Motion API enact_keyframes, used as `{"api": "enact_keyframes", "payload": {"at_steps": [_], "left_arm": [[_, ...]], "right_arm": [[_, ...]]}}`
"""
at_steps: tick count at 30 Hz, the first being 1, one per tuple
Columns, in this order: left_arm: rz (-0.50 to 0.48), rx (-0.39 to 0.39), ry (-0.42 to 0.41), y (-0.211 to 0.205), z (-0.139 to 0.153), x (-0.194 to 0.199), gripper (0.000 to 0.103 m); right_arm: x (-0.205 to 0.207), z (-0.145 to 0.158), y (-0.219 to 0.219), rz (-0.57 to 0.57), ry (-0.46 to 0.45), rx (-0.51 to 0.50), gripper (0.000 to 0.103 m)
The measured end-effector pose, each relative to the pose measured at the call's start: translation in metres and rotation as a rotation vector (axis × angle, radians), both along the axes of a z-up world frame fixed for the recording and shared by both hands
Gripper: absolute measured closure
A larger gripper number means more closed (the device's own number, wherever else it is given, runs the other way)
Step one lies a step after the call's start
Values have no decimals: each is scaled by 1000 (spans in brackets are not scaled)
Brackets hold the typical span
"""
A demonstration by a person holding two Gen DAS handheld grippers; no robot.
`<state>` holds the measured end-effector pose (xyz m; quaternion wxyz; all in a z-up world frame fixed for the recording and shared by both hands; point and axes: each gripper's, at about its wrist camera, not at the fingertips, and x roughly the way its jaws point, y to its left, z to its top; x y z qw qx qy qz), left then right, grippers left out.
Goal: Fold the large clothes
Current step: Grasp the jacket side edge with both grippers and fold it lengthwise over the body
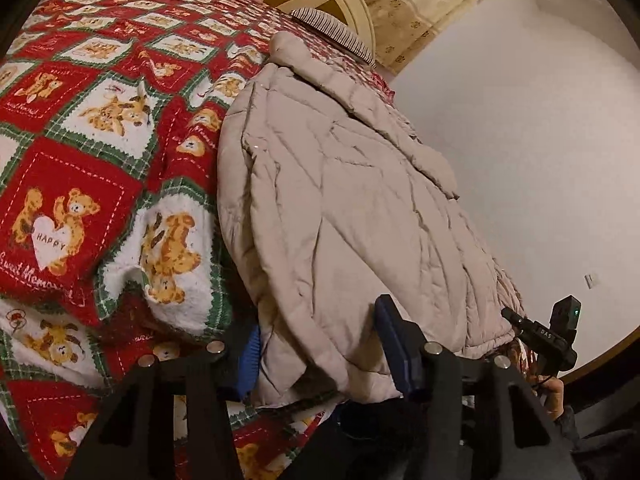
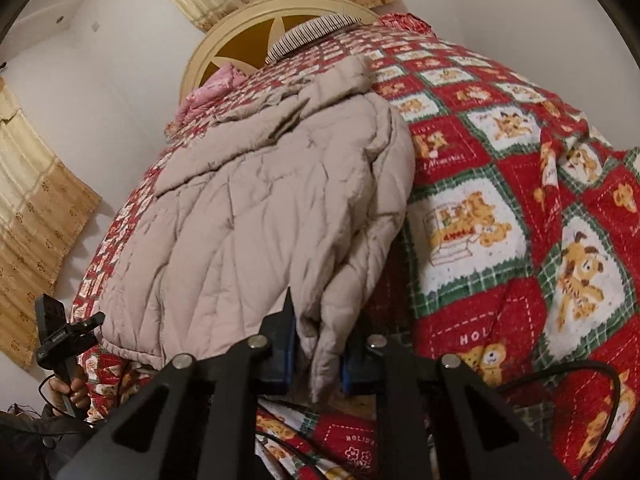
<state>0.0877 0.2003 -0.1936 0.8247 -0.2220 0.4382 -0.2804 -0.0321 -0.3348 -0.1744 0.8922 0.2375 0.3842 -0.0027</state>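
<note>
A large beige quilted coat [image 1: 340, 208] lies on a bed covered by a red, green and white teddy-bear blanket [image 1: 80, 128]. My left gripper [image 1: 320, 356] is wide open, its blue-padded fingers on either side of the coat's near hem. The right wrist view shows the same coat [image 2: 260, 208] folded over on itself. My right gripper [image 2: 318, 344] has its blue pads close on both sides of a fold of the coat's near edge, gripping it. The other hand-held gripper shows at the right edge of the left wrist view [image 1: 556, 332] and at the left edge of the right wrist view [image 2: 60, 332].
A round cream and brown headboard [image 2: 256, 36] stands at the bed's far end with a striped pillow [image 2: 316, 32] and pink cloth [image 2: 212, 88]. Beige curtains [image 2: 32, 208] hang on white walls. A black cable [image 2: 592, 376] lies on the blanket.
</note>
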Motion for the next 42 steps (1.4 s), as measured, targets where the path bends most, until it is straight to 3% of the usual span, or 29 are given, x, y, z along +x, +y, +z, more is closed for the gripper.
{"api": "enact_keyframes", "payload": {"at_steps": [3, 5, 8, 11, 14, 15, 16, 17, 20, 23, 26, 31, 33, 37, 40, 42], "left_arm": [[17, -28, 11, 2, -2, 1, 48], [18, -47, 23, 6, -3, -1, 47], [-4, -51, 48, 10, -1, -5, 45], [-92, 30, 49, 10, 4, -12, 45], [-135, 118, 51, 7, -3, -21, 45], [-132, 117, 54, 6, -5, -20, 45], [-121, 94, 65, 7, -8, -20, 45], [-113, 38, 89, 8, -11, -18, 45], [-87, -144, 135, 17, -18, -16, 45], [-42, -247, 127, 26, -21, -19, 45], [-27, -298, 123, 31, -20, -22, 45], [-40, -240, 83, 29, -7, -28, 50], [-59, -237, 37, 25, 4, -29, 64], [-62, -190, -53, 25, 25, -33, 68], [-20, -115, -23, 22, 15, -27, 68], [1, -110, 61, 23, 2, -20, 62]], "right_arm": [[5, -12, -3, -10, 20, 35, 78], [6, -19, -8, -15, 23, 82, 65], [4, -26, -12, -19, 20, 167, 54], [5, -22, -5, 7, 18, 138, 45], [7, -22, 0, 11, 17, 113, 43], [7, -23, 1, 10, 15, 111, 43], [7, -23, 1, 10, 16, 106, 51], [7, -24, 1, 10, 21, 101, 61], [7, -27, -4, 6, 24, 135, 76], [5, -25, -4, 4, 11, 132, 82], [6, -20, 5, 15, 25, 62, 84], [0, -2, 14, 32, 10, -27, 85], [-3, 3, 14, 41, -5, -14, 85], [-8, 10, 8, 50, -73, 76, 86], [-5, 2, 7, 39, -62, 100, 86], [-1, -8, 8, 38, -39, 96, 85]]}}
